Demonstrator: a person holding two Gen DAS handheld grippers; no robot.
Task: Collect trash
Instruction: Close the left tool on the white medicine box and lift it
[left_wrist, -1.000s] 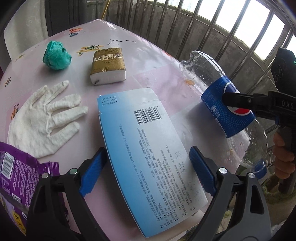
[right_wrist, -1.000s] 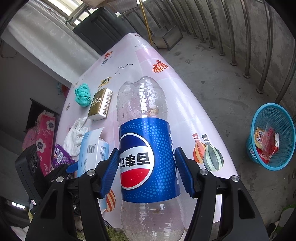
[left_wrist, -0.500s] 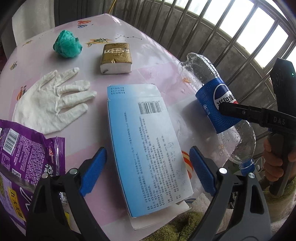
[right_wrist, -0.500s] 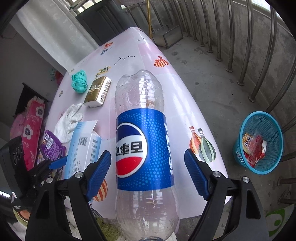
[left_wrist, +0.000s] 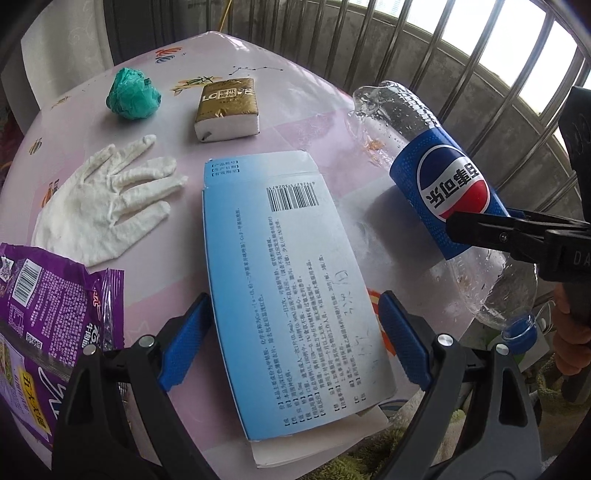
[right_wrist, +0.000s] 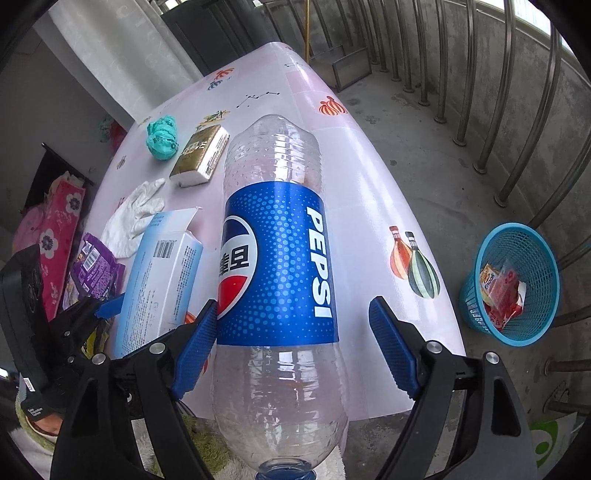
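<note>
Left to right on the pink patterned worktop (left_wrist: 258, 62):

- Purple foil snack wrapper (left_wrist: 40, 295) is seen at the near left edge. Judged light, crinkly and slippery; best pinched at a flat margin.
- White fabric glove (left_wrist: 99, 206) is laid flat beside it. Limp; a bunched fold would be needed for a hold.
- Crumpled green plastic bag (left_wrist: 133, 94) is sat at the far side. Soft, compressible, easy to pinch anywhere.
- Gold-and-white tissue pack (left_wrist: 227, 110) is just beside the bag.
- Flat light-blue cardboard box with barcode (left_wrist: 291, 280) is lying between the blue pads of the left gripper (left_wrist: 293, 343), its near end overhanging the worktop edge. The left gripper is spread, the pads either side of the box; contact with its long edges cannot be confirmed. Box judged light, stiff along its length but crushable across; the long edges are the place to take hold.
- Clear empty plastic Pepsi bottle with blue label (right_wrist: 275, 266) is lying on its side at the right worktop edge, cap end toward the person. The right gripper (right_wrist: 293, 347) is spread around the labelled middle: one pad is at the label, a clear gap is seen at the other. Bottle judged light, smooth, prone to roll and dent; the labelled waist is the sensible grip zone.
- Blue mesh waste basket (right_wrist: 535, 240) is standing on the floor, well apart to the right, already holding some wrappers.
</note>
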